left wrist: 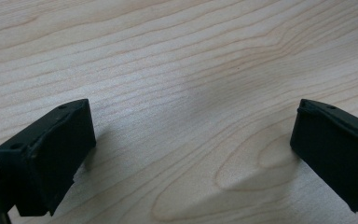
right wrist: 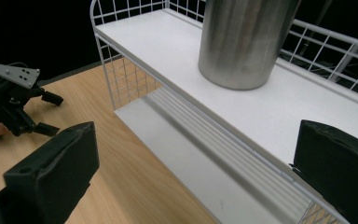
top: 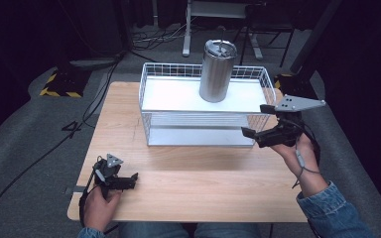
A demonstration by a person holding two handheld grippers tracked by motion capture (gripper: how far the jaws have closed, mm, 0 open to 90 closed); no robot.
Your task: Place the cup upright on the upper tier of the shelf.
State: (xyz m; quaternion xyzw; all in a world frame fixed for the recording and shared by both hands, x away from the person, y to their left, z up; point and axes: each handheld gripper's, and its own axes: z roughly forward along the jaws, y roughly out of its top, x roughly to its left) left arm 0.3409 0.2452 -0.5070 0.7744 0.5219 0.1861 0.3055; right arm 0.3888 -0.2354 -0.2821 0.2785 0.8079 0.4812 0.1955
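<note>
A steel tumbler (top: pixel 218 71) with a lid stands upright on the top shelf of a white wire rack (top: pixel 168 94) at the back of the wooden table (top: pixel 193 188). My right gripper (top: pixel 254 120) hovers open at the rack's front right corner, apart from the tumbler. In the right gripper view its jaws (right wrist: pixel 196 163) stand wide apart, with the tumbler (right wrist: pixel 247 42) ahead on the white shelf (right wrist: pixel 168 42). My left gripper (top: pixel 131 181) rests open low at the table's front left. Bare wood lies between its jaws (left wrist: pixel 193 135). The left gripper (right wrist: pixel 51 114) also appears far off.
The rack's lower shelf (top: pixel 198 134) holds nothing. Open tabletop stretches in front of the rack between both hands. Cables (top: pixel 39 158) run over the grey floor left of the table, and table legs (top: pixel 186 29) stand behind.
</note>
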